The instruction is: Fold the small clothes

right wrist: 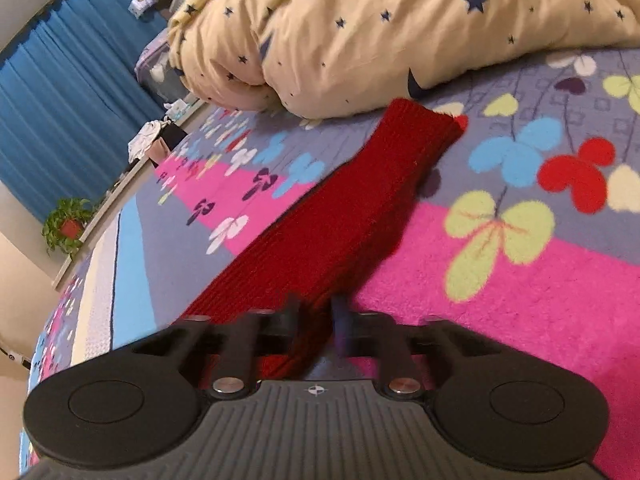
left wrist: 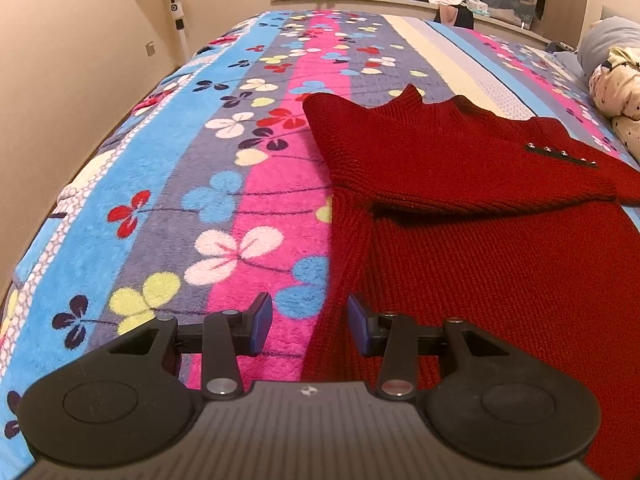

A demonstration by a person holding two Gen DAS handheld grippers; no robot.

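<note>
Right tongs [right wrist: 316, 316], angled downward, pinch red sleeve [right wrist: 340, 208].

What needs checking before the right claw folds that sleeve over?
1. Right claw shut on sleeve: ok.
2. Sleeve's cuff end lying straight on blanket: ok.
3. Left claw open, nothing between its pads: ok.
4. Sweater body flat: not ok, one sleeve already lies folded across it.
5. Star-print duvet clear of cuff: cannot tell, it sits very close.
</note>
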